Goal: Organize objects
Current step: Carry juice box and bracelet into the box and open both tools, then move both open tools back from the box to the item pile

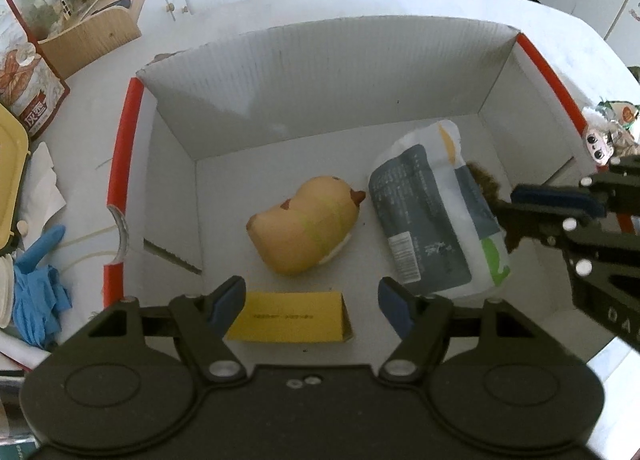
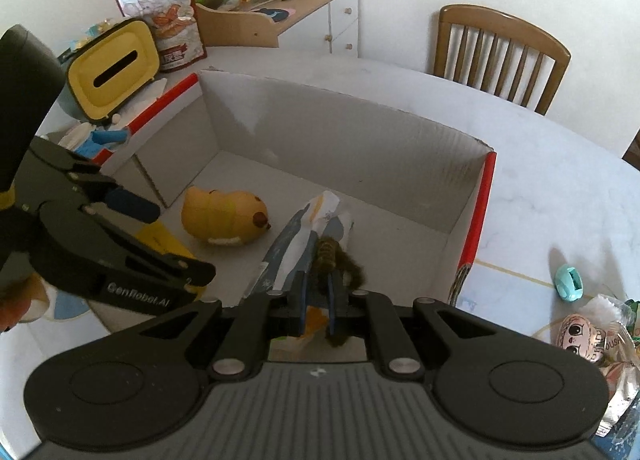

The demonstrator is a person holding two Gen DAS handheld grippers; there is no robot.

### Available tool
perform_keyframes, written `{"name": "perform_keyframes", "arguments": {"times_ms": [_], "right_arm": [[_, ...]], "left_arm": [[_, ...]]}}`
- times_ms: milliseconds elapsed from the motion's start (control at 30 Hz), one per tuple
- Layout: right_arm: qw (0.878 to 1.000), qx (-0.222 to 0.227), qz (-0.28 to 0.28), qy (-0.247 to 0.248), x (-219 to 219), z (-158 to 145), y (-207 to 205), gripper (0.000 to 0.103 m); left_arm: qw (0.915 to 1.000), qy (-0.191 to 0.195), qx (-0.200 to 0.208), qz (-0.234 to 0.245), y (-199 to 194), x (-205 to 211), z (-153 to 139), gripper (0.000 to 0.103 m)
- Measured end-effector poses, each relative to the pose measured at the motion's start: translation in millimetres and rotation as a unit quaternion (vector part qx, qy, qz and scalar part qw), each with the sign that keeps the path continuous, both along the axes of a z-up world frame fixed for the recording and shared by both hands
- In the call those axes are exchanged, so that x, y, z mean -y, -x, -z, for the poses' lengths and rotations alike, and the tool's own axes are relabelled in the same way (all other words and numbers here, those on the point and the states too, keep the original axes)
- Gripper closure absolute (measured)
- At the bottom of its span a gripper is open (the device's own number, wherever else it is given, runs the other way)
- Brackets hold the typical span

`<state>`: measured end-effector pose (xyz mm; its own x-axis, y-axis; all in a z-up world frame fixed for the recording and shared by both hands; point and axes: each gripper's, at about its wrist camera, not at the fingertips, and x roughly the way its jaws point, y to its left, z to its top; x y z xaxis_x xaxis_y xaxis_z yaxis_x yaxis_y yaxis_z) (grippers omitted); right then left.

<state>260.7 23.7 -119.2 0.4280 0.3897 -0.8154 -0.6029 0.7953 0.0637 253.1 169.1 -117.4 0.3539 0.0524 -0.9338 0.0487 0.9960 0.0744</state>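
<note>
A white cardboard box (image 1: 328, 72) with red edges stands open on the table. On its floor lie a yellow duck plush (image 1: 304, 224), a grey and white packet (image 1: 436, 216) and a small yellow carton (image 1: 288, 316). My left gripper (image 1: 312, 300) hovers open over the carton at the box's near side, nothing between its fingers. My right gripper (image 2: 318, 288) is shut on a dark brown fuzzy object (image 2: 328, 256), held just above the packet (image 2: 304, 244) inside the box. In the left wrist view it reaches in from the right, the fuzzy object (image 1: 490, 188) at its tips.
Left of the box are a yellow tissue holder (image 2: 112, 72), a red snack bag (image 2: 164, 16) and blue gloves (image 1: 40, 292). To its right lie a teal item (image 2: 570, 280) and a doll-face packet (image 2: 580, 336). A wooden chair (image 2: 500, 56) stands behind the white table (image 2: 560, 188).
</note>
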Motion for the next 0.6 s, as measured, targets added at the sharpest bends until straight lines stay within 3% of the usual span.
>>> {"name": "perform_keyframes", "arguments": {"times_ms": [267,600], "right_arm": [[1.000,-0.003,-0.002,-0.020,12.4,-7.8,11.6,0.092],[0.997,0.020,0.016,-0.076,41.3,-40.4,30.8,0.092]], "left_arm": [[0.9997,0.013,0.021,-0.008,11.1,1.1,-9.2,0.025],[0.9955,0.023,0.092,-0.006,40.7,15.3,-48.4,0.022]]}}
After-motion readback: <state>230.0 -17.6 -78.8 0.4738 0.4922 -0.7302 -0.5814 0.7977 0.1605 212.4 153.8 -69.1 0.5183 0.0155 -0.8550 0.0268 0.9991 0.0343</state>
